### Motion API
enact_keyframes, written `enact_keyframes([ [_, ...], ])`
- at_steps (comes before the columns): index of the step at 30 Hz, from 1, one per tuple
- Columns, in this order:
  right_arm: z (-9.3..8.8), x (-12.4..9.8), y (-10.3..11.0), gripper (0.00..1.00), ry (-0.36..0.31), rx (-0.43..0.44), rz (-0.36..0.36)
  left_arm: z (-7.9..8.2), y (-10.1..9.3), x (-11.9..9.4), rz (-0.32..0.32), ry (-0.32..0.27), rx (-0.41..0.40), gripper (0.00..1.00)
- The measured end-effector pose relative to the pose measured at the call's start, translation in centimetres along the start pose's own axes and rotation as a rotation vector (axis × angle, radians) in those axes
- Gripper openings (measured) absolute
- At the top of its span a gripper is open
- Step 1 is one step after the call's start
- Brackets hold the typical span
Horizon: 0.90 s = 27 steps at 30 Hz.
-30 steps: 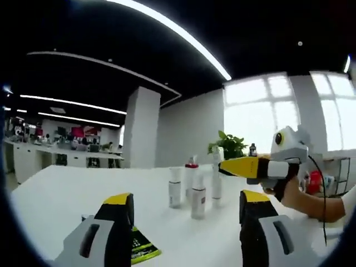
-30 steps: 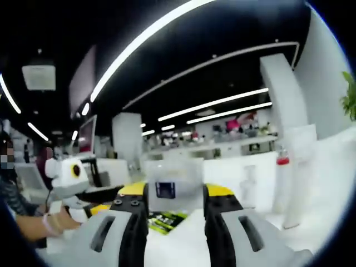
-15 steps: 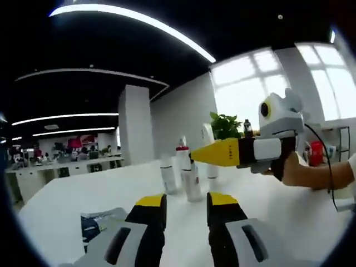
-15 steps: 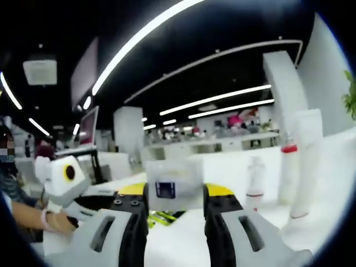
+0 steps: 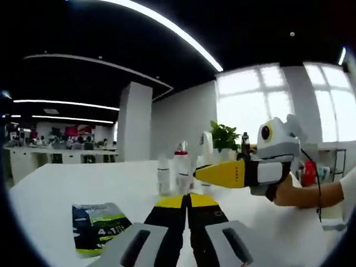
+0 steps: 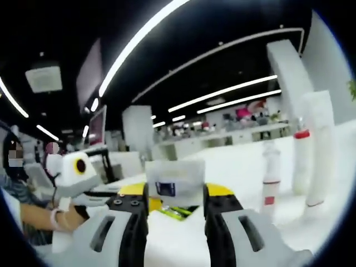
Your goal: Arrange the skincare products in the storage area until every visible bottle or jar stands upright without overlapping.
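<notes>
On the white tabletop (image 5: pixel 50 189), several bottles (image 5: pixel 181 172) are seen standing upright, with a sachet (image 5: pixel 99 225) lying nearer. The left gripper (image 5: pixel 187 201) is seen with fingers pressed together, empty. A translucent jar (image 6: pixel 173 183) is clamped in the right gripper (image 6: pixel 175 194).

White table (image 5: pixel 61 186) carries upright bottles (image 5: pixel 182 172) and a flat sachet (image 5: pixel 98 225).

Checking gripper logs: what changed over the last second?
The left gripper closed: its jaws stood wide apart, now they meet with nothing between them. The right gripper stayed clamped on the clear jar. The bottles remain upright on the white table, the sachet flat.
</notes>
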State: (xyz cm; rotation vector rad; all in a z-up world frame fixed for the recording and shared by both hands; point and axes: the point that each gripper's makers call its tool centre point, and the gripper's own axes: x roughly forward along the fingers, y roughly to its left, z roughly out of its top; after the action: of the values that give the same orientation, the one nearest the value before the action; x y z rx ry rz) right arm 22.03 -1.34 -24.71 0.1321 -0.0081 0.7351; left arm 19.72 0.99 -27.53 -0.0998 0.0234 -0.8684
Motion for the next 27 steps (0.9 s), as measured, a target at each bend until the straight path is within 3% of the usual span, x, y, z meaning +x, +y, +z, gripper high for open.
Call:
enact_keyframes([
  [4, 0.0, 0.1, 0.2, 0.42, 0.000, -0.004, 0.024, -0.1, -0.1, -0.2, -0.028, 0.008, -0.055, 0.00],
  [7, 0.4, -0.1, 0.6, 0.47, -0.012, 0.068, 0.071, 0.2, -0.3, -0.6, -0.081, 0.008, -0.160, 0.00],
  [8, 0.7, -0.2, 0.5, 0.47, -0.023, 0.100, 0.086, 0.6, -1.1, -1.1, -0.165, 0.018, -0.297, 0.00],
  [9, 1.0, -0.3, 0.4, 0.47, -0.034, 0.132, 0.101, 1.1, -1.5, -1.3, -0.225, 0.009, -0.347, 0.00],
  [11, 1.1, -0.4, 0.4, 0.42, -0.037, 0.153, 0.108, 1.4, -1.8, -1.4, -0.259, -0.002, -0.376, 0.00],
  [13, 3.2, -1.3, 1.6, 0.39, -0.115, 0.308, 0.245, 1.9, -2.8, -1.9, -0.397, -0.001, -0.497, 0.00],
  [15, 4.5, -2.0, 2.5, 0.40, -0.167, 0.366, 0.334, 2.0, -3.3, -2.0, -0.449, 0.000, -0.523, 0.00],
  [16, 4.6, -2.1, 2.6, 0.41, -0.169, 0.382, 0.352, 2.1, -4.2, -2.2, -0.507, 0.015, -0.544, 0.00],
  [19, 4.5, -2.3, 3.4, 0.37, -0.154, 0.401, 0.393, 1.9, -5.7, -2.6, -0.596, 0.049, -0.551, 0.00],
  [22, 3.9, -1.9, 3.9, 0.33, -0.120, 0.403, 0.416, 1.6, -6.3, -2.5, -0.613, 0.071, -0.548, 0.00],
  [23, 3.5, -1.9, 4.4, 0.32, -0.092, 0.399, 0.435, 1.2, -7.9, -2.5, -0.619, 0.080, -0.536, 0.00],
  [27, 2.4, -1.8, 5.6, 0.23, -0.032, 0.349, 0.460, 1.3, -9.0, -3.0, -0.650, 0.086, -0.550, 0.00],
])
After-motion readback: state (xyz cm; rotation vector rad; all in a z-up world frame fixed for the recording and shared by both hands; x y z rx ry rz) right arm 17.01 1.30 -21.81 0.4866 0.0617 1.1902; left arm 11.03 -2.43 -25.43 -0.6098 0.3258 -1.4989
